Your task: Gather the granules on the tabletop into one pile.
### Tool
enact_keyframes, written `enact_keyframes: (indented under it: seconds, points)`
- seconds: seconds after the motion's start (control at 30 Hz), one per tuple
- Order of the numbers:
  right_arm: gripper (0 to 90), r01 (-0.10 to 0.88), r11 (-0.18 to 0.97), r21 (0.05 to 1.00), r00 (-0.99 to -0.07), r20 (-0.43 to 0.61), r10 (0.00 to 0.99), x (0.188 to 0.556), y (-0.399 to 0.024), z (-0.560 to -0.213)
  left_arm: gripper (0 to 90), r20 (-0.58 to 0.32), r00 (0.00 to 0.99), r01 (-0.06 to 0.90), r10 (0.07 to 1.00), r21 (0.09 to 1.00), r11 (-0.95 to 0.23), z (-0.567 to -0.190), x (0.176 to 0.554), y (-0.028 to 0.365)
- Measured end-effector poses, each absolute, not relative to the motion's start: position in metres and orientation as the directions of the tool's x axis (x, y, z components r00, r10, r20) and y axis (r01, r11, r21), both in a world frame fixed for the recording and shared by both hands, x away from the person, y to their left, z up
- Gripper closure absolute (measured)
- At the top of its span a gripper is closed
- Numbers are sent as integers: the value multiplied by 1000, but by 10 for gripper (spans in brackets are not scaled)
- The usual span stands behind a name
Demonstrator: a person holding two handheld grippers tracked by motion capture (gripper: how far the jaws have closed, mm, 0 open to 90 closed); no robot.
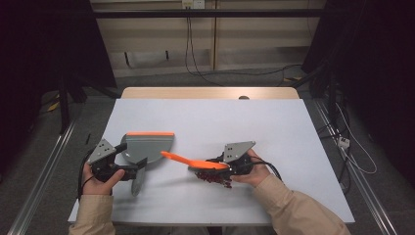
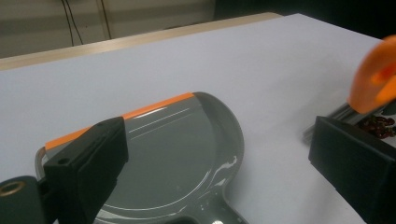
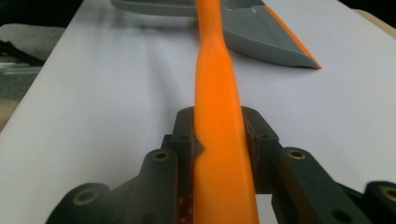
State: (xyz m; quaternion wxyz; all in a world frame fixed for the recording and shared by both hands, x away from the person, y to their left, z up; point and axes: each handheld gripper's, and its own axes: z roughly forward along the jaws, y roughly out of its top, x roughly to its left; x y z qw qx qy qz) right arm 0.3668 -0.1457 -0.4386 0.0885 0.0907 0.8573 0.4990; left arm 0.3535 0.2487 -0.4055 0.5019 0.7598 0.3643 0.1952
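Observation:
A grey dustpan with an orange lip lies flat on the white table, its handle pointing towards me. My left gripper stands open at the pan's rear, jaws wide apart on either side of the handle base; the left gripper view looks across the dustpan past the left gripper. My right gripper is shut on the orange brush handle, which points left at the pan. In the right gripper view the brush handle runs up between the pads of the right gripper. Small dark red bits lie under the brush.
A wooden strip borders the table's far edge. Bare white surface stretches behind and to the right of both hands. Cables trail on the floor beyond the table and at its right side.

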Motion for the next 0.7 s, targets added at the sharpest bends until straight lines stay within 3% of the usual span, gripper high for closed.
enact_keyframes:
  seconds: [0.3, 0.5, 0.6, 0.7]
  points:
    - [711, 184, 377, 908, -905, 7, 425, 374, -157, -431, 46, -69, 659, 358, 749, 904, -232, -406, 354, 249]
    - [711, 316, 250, 915, -777, 99, 621, 357, -174, -425, 45, -75, 665, 353, 743, 908, -224, -406, 354, 249]
    - [711, 330, 246, 911, -726, 79, 683, 348, -181, -426, 46, -80, 669, 351, 738, 910, -219, -405, 355, 248]
    - [712, 381, 188, 905, -664, 126, 737, 338, -192, -430, 46, -78, 674, 348, 735, 911, -222, -405, 354, 246]
